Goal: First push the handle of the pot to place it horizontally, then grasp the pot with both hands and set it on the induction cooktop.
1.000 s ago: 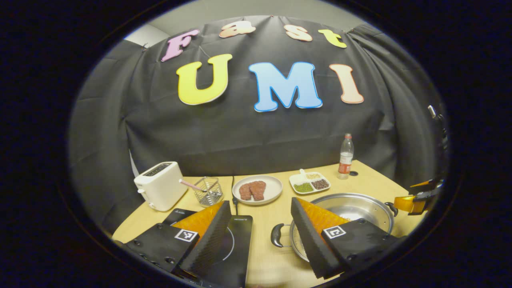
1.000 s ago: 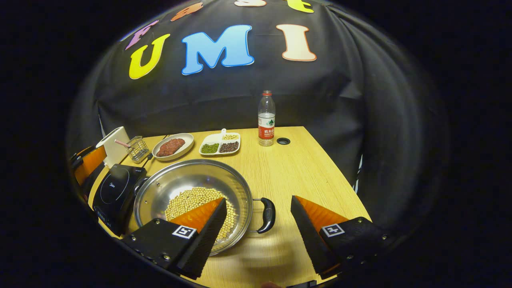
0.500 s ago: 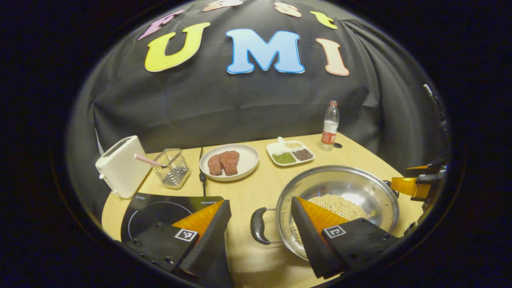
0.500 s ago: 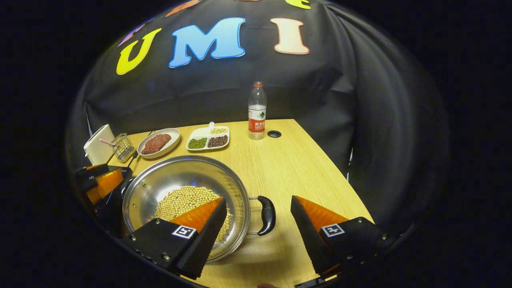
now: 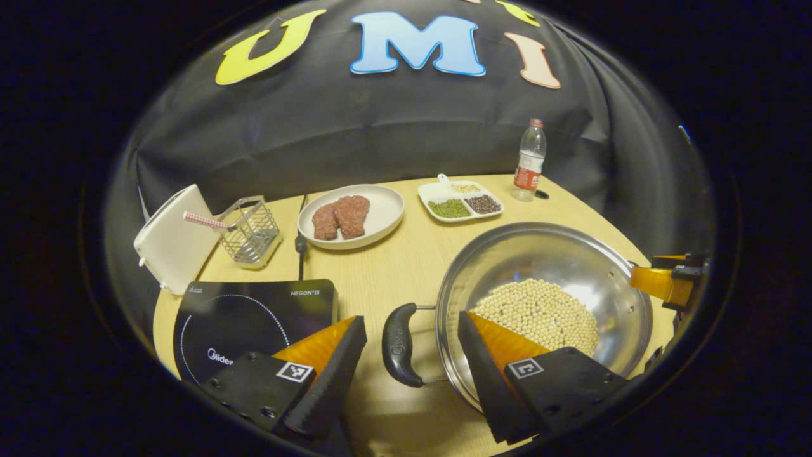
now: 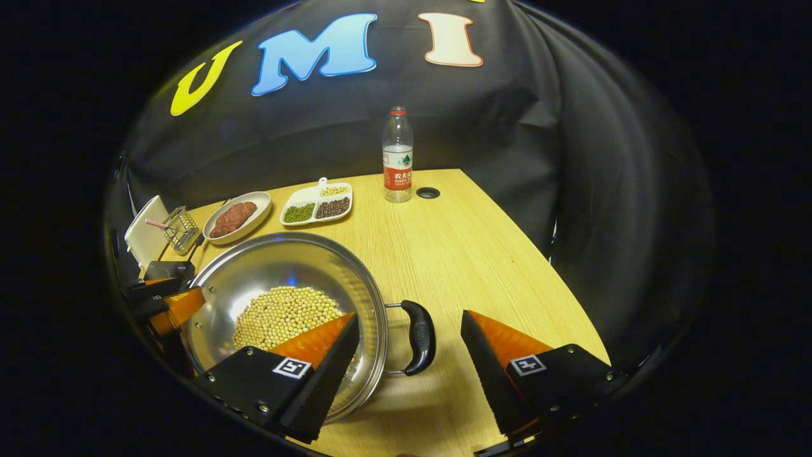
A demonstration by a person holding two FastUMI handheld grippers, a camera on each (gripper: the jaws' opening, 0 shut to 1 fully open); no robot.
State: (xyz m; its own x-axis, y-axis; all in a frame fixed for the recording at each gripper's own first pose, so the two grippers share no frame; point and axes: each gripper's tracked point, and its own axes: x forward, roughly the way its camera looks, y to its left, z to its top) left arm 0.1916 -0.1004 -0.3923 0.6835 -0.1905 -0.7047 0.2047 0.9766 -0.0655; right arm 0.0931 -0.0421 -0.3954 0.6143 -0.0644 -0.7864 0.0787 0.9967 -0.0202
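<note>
A steel pot [image 5: 558, 260] [image 6: 279, 270] holding pale beans sits on the wooden table, a black loop handle on each side. In the left gripper view my left gripper [image 5: 412, 355] is open, its fingers straddling the pot's left handle [image 5: 398, 344] without touching it. In the right gripper view my right gripper [image 6: 409, 352] is open around the pot's right handle [image 6: 419, 336]. The black induction cooktop [image 5: 254, 314] lies left of the pot, partly behind my left finger. The other gripper shows at the pot's far rim in each view.
At the back stand a white toaster [image 5: 168, 238], a wire basket [image 5: 254, 228], a plate of meat [image 5: 352, 216], a divided dish of beans [image 5: 460, 202] and a water bottle [image 6: 398, 155]. The table edge runs close on the right [image 6: 558, 279].
Both grippers have come down and forward toward the pot, so each handle now lies between the open fingers. The pot has not moved.
</note>
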